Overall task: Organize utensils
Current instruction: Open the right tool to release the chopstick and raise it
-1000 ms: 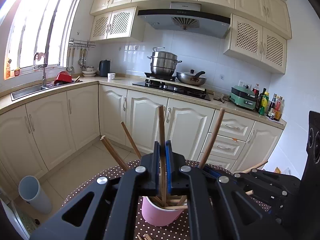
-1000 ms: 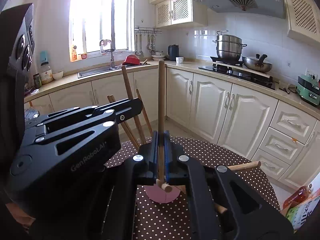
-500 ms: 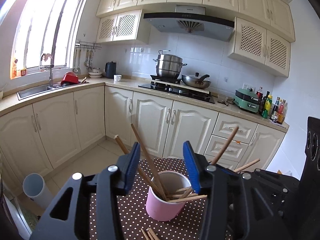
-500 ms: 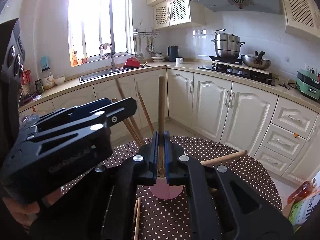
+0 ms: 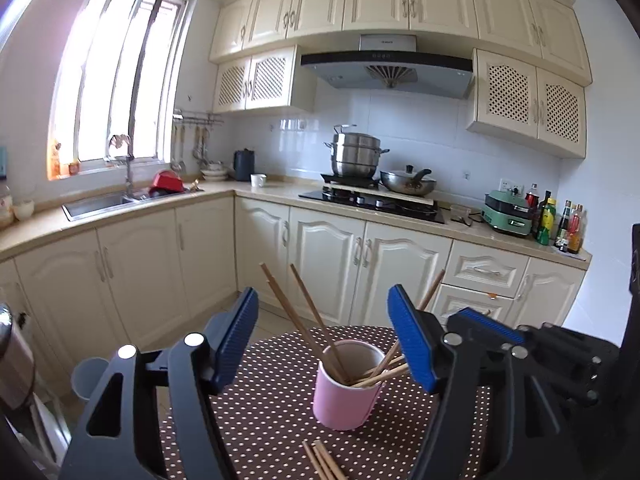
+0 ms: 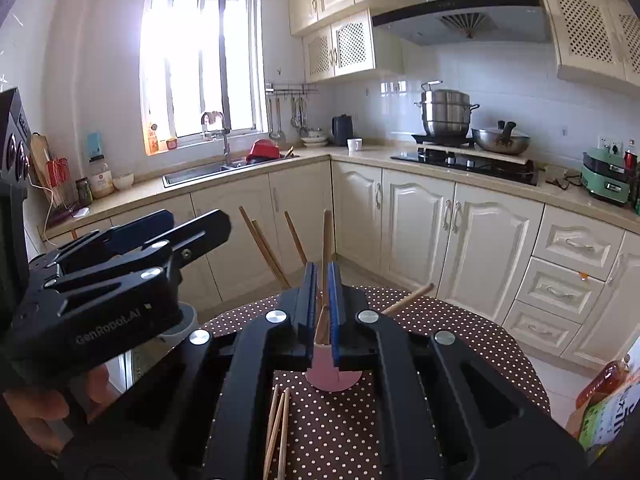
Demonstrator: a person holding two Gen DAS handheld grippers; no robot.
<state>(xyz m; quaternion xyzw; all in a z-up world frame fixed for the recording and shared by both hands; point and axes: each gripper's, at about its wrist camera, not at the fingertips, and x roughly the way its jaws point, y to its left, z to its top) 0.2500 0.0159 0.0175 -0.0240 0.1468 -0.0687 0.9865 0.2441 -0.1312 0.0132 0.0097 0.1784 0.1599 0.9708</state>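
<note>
Mostly hidden behind right gripper [image 6: 324,312]: pink cup [image 6: 332,376]

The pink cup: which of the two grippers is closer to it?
Right, it seems. The right gripper sits shut on a chopstick just over the pink cup; the left gripper, just opened, has nothing between its jaws.

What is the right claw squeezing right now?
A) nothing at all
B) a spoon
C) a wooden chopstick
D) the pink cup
C: in the right wrist view the right claw is shut on a wooden chopstick that stands upright between its blue pads, above the pink cup on the dotted table.
</note>
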